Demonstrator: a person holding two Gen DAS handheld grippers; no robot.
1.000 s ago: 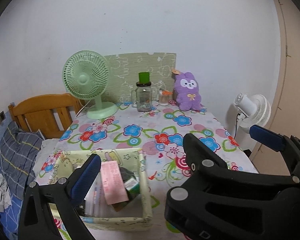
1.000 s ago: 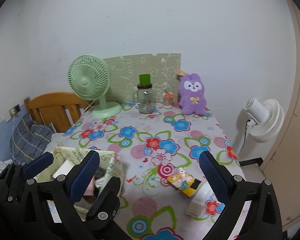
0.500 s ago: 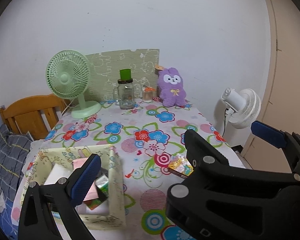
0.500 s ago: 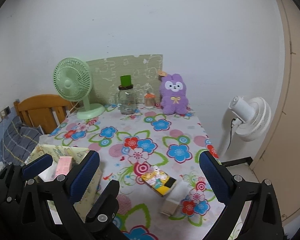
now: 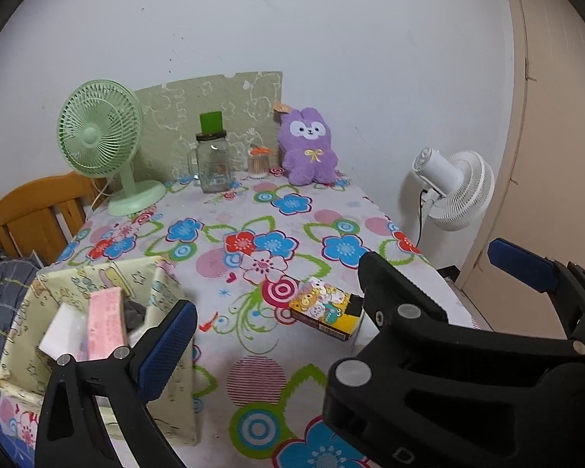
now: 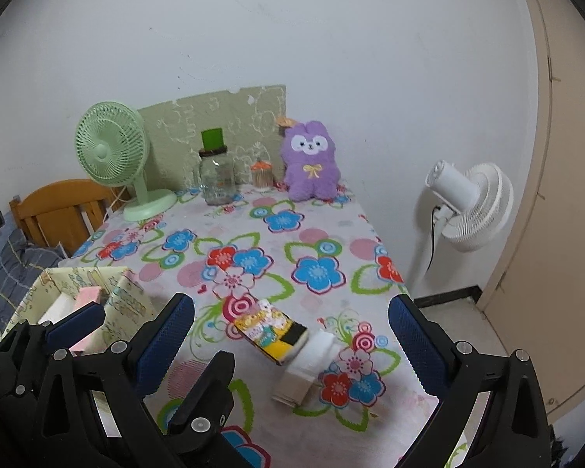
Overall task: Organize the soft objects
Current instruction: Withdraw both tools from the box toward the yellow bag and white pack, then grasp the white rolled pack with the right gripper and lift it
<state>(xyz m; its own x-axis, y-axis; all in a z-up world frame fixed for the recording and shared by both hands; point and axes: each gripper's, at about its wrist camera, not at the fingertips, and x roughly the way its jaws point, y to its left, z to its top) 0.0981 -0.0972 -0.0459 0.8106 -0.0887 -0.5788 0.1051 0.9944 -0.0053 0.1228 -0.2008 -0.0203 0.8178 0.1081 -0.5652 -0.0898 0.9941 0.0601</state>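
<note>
This is a bedroom in a home. A tabletop (image 6: 323, 234) under a flowered cloth stands against a plain white wall, with a wooden bed headboard (image 6: 58, 210) and plaid bedding (image 5: 4, 292) at its left. A purple plush rabbit (image 6: 311, 162) and green desk fan (image 6: 115, 152) sit at the far edge, and a white floor fan (image 6: 472, 206) stands to the right.

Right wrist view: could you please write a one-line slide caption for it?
Open right gripper above the floral table, facing a cartoon packet and white pack.
</note>
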